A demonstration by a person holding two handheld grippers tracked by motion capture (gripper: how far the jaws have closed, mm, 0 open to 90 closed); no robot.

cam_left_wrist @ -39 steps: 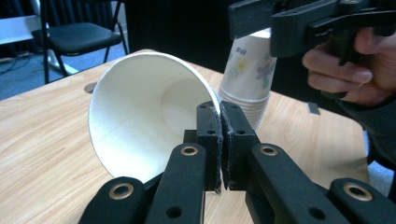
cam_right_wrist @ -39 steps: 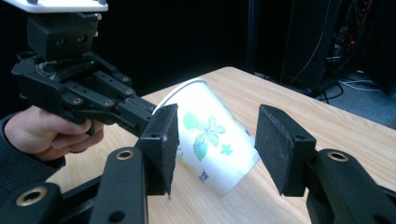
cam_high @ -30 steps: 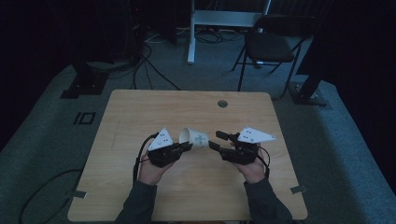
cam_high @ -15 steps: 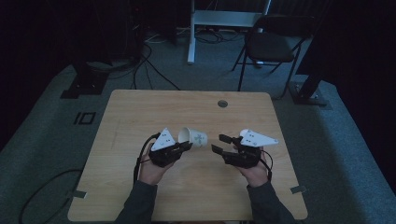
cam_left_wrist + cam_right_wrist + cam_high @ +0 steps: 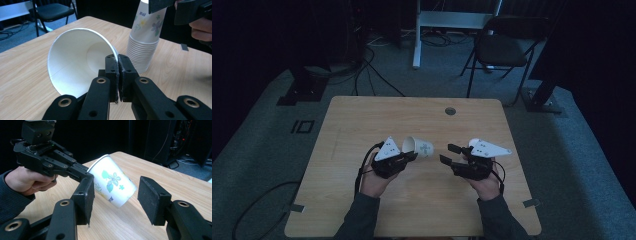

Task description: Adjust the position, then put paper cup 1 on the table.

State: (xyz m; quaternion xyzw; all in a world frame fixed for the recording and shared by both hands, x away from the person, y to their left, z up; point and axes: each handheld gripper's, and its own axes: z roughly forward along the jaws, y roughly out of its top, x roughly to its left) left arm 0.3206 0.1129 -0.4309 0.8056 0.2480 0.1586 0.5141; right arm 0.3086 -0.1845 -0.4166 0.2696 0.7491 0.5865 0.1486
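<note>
A paper cup (image 5: 419, 147), pinched at its rim by the clenched left claw (image 5: 412, 156), hangs tilted on its side just above the wooden surface (image 5: 362, 115). The right claw (image 5: 451, 154) waits beside the cup's base with jaws spread wide, grasping nothing. A stack of cups (image 5: 145, 42) stands beyond the cup in the left gripper view. The step appears to be a handover; next, the right claw would need to close around the cup's body.
</note>
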